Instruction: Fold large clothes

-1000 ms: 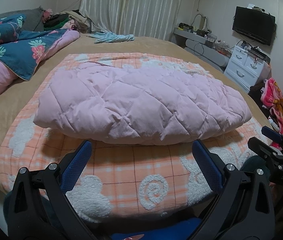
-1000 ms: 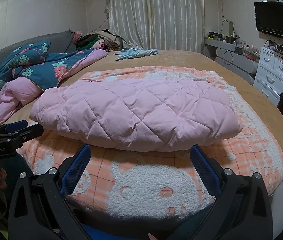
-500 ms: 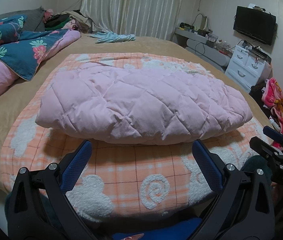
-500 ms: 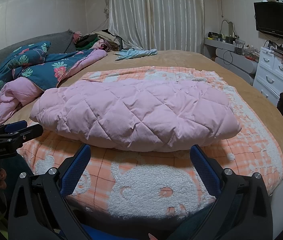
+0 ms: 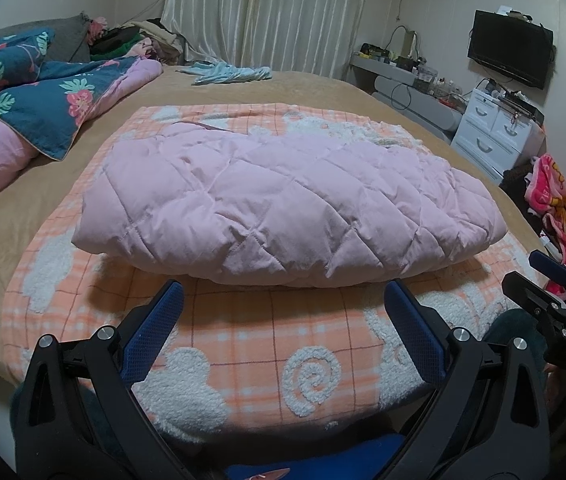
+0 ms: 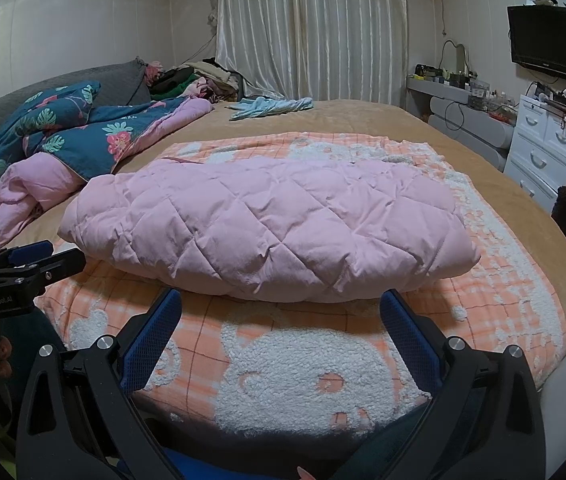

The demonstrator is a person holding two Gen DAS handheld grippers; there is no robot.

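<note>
A pink quilted padded garment [image 5: 283,204] lies folded into a thick bundle on an orange-and-white checked fleece blanket [image 5: 267,344] on the bed; it also shows in the right wrist view [image 6: 271,224]. My left gripper [image 5: 285,300] is open and empty, just in front of the bundle's near edge. My right gripper [image 6: 281,308] is open and empty, also just short of the near edge. Each gripper appears at the side of the other's view: the right one [image 5: 555,280] and the left one [image 6: 39,258].
A blue floral duvet with pink lining [image 6: 63,140] is heaped at the left. A light blue cloth [image 6: 271,106] lies at the far side of the tan bed cover. White drawers [image 6: 547,148] and a wall TV [image 6: 547,44] stand at the right.
Both grippers have shifted only slightly; the bundle sits a little more to the right in the left wrist view. The garment has not moved and both jaws stay open.
</note>
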